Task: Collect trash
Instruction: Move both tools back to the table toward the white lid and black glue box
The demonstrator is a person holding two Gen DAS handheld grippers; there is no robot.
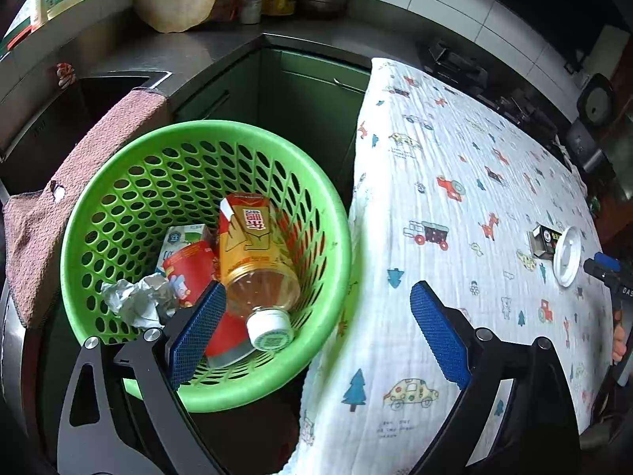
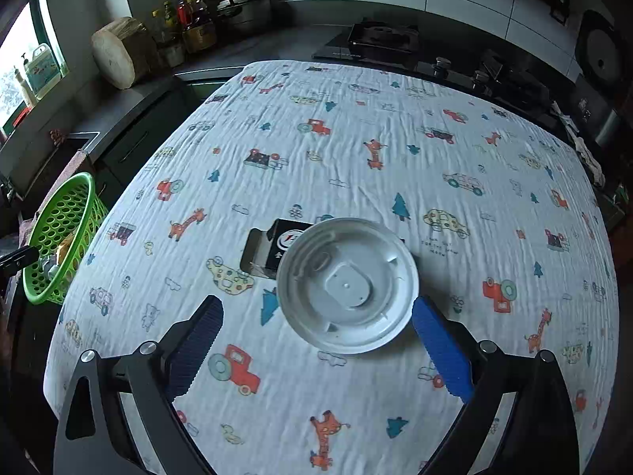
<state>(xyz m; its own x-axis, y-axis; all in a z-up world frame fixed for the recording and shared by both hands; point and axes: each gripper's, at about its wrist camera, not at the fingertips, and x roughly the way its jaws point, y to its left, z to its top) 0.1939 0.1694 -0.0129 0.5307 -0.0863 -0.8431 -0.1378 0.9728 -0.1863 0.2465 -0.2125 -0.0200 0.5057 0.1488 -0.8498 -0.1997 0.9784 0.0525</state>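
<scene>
white lid [image 2: 347,285] lies between right fingers [image 2: 439,340] spread wide; left fingers [image 1: 198,324] wide, empty.

White lid [image 2: 347,285] against black box [image 2: 273,247]

You are looking at a cartoon-print cloth [image 2: 356,158] covering the table. A round chopping block [image 2: 118,51] is leaning beside bottles [image 2: 190,19] on the counter.
</scene>
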